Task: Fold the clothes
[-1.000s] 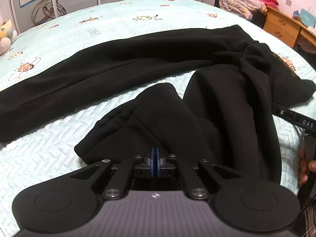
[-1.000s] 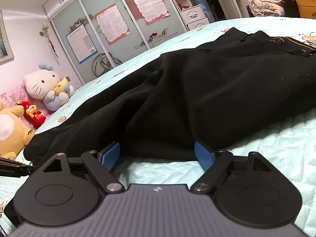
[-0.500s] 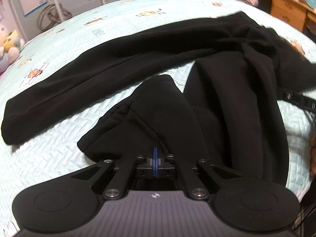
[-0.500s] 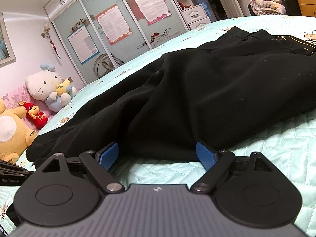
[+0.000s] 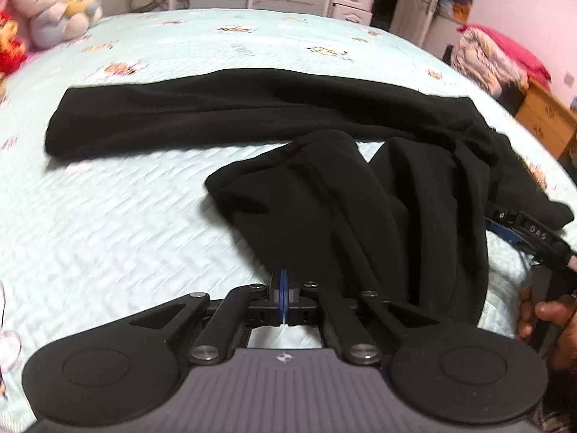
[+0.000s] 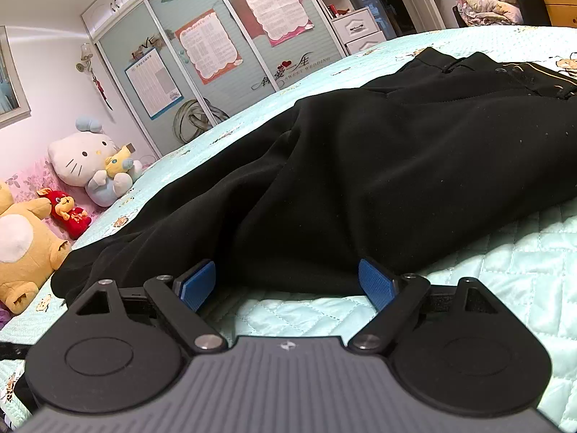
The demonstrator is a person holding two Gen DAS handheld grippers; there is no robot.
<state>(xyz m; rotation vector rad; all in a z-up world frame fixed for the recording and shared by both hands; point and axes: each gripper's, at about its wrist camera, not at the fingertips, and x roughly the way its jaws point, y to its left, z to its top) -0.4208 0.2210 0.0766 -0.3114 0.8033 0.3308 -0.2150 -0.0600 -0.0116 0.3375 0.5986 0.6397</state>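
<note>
Black trousers (image 5: 223, 112) lie on a light green quilted bed (image 5: 108, 223). One leg lies flat across the far side. The other leg (image 5: 324, 195) is bunched and lifted toward me. My left gripper (image 5: 283, 288) is shut on the hem of this near leg. My right gripper (image 6: 288, 281) is open and low on the quilt, its blue pads (image 6: 375, 281) on either side of the trousers' near edge (image 6: 360, 187). It also shows at the right of the left wrist view (image 5: 530, 231), beside the waist end.
Plush toys (image 6: 86, 162) sit at the head of the bed on the left. A wardrobe with posters (image 6: 230, 43) stands behind. A wooden dresser (image 5: 544, 122) and piled bedding (image 5: 494, 57) are at the right.
My left gripper has pulled the near trouser leg up and swung left, so the whole far leg and the plush toys now show. The right gripper has stayed open and has barely moved.
</note>
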